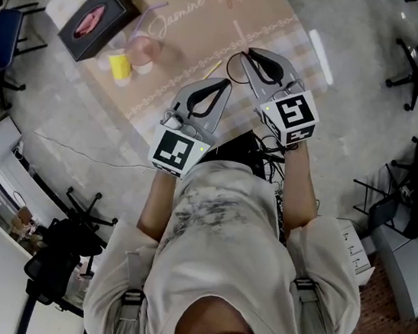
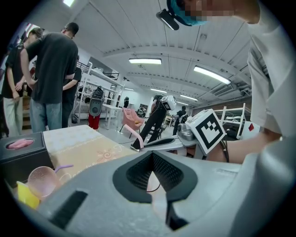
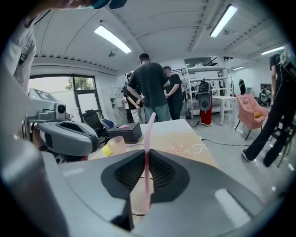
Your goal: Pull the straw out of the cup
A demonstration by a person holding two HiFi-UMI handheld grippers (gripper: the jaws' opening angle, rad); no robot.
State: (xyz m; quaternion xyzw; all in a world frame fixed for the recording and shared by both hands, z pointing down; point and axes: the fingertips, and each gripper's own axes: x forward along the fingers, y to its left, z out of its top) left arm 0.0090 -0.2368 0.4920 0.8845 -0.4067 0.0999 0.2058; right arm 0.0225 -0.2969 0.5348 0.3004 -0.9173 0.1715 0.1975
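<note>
My right gripper (image 3: pixel 146 155) is clenched on a pink straw (image 3: pixel 150 126), which is clear of the pink cup (image 1: pixel 143 50) at ten o'clock from it. My left gripper (image 2: pixel 152 155) is pressed together and empty. The tablecloth (image 1: pixel 250 14) reads "Jasmine".

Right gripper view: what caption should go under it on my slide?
The right gripper clamps a thin pink plastic straw upright over the beige patterned table.

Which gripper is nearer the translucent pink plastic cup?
Left. In the head view the left gripper is right of the pink cup; the right gripper, shut on a pink straw, is farther right.
</note>
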